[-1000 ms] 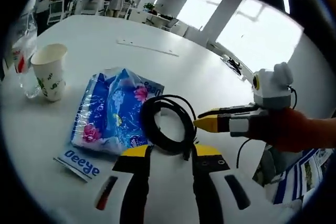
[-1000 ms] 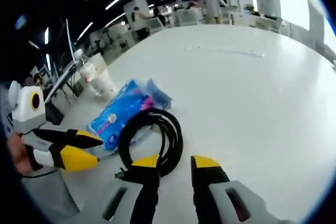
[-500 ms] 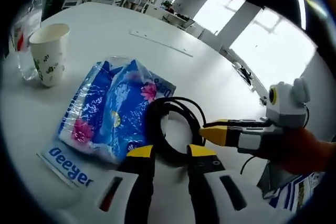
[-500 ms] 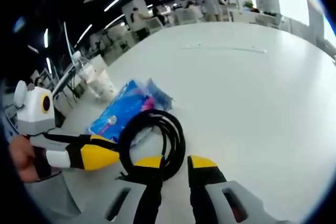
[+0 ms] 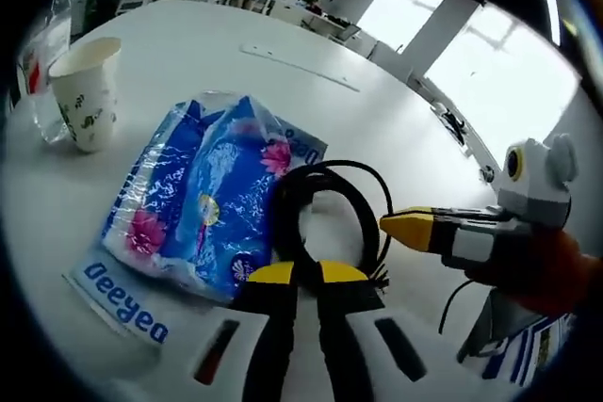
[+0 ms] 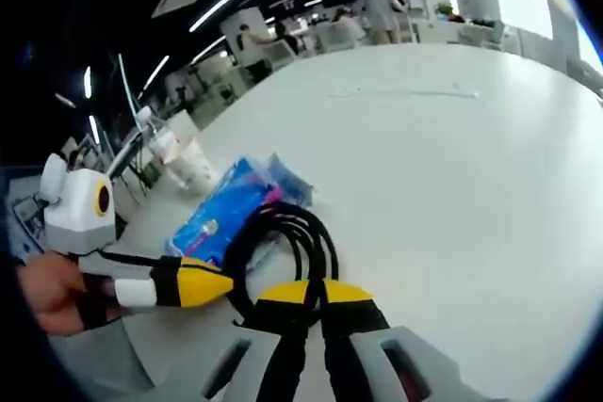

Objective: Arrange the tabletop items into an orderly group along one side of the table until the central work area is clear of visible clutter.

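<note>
I had both tongs pinched nearly shut on the near edge of the coiled black cable point(image 5: 325, 218): my left gripper point(image 5: 306, 275) and my right gripper point(image 6: 316, 291). It lay just ahead, overlapping the blue tissue pack point(image 5: 203, 200), probably for lifting it aside.

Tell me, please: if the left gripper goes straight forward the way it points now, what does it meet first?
The left gripper already seems shut on the near side of the black cable coil. Straight ahead lies the coil's far side, probably met first; then bare white table.
</note>
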Motion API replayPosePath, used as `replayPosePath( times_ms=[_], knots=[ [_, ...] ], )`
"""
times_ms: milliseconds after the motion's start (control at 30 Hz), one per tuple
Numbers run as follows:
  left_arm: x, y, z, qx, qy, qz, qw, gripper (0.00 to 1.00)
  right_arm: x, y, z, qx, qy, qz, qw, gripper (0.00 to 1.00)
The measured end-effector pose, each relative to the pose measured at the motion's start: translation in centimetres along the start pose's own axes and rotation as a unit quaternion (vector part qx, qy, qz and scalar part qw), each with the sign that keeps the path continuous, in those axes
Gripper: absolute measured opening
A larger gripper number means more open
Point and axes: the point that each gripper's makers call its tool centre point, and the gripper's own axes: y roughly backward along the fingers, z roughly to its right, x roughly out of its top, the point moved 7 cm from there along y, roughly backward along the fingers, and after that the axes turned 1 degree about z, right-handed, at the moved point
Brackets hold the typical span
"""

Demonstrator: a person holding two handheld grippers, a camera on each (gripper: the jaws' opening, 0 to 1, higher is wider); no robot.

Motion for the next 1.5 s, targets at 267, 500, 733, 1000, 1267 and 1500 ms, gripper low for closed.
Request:
replayPosePath(
  times_ms=[267,500,733,1000,1267,1500],
  knots=[
    [-0.7,-0.8,1.7,-0.016,-0.001,-0.003,0.9999,0.03,-0.7,1.6,1.5,-0.001,-0.023,0.013,0.9996,0.0],
    [-1.2,-1.9,3.4,-0.032,-0.011,-0.015,0.9993,0.03,-1.0,2.8,3.0,-0.015,-0.026,0.018,0.9994,0.0],
    [-1.3,-3.0,5.0,-0.041,-0.017,-0.021,0.9988,0.04,-0.8,3.5,4.8,-0.032,-0.03,0.019,0.9989,0.0],
    [-0.8,-4.1,5.8,-0.046,-0.026,-0.027,0.9982,0.04,-0.8,3.6,6.0,-0.043,-0.039,0.017,0.9982,0.0],
    [-0.1,-4.7,5.6,-0.052,-0.026,-0.031,0.9978,0.04,-0.8,3.4,6.6,-0.041,-0.058,0.017,0.9973,0.0],
    [0.4,-4.6,5.5,-0.043,-0.042,-0.028,0.9978,0.04,-0.7,3.1,6.7,-0.041,-0.047,0.006,0.998,0.01]
  ],
)
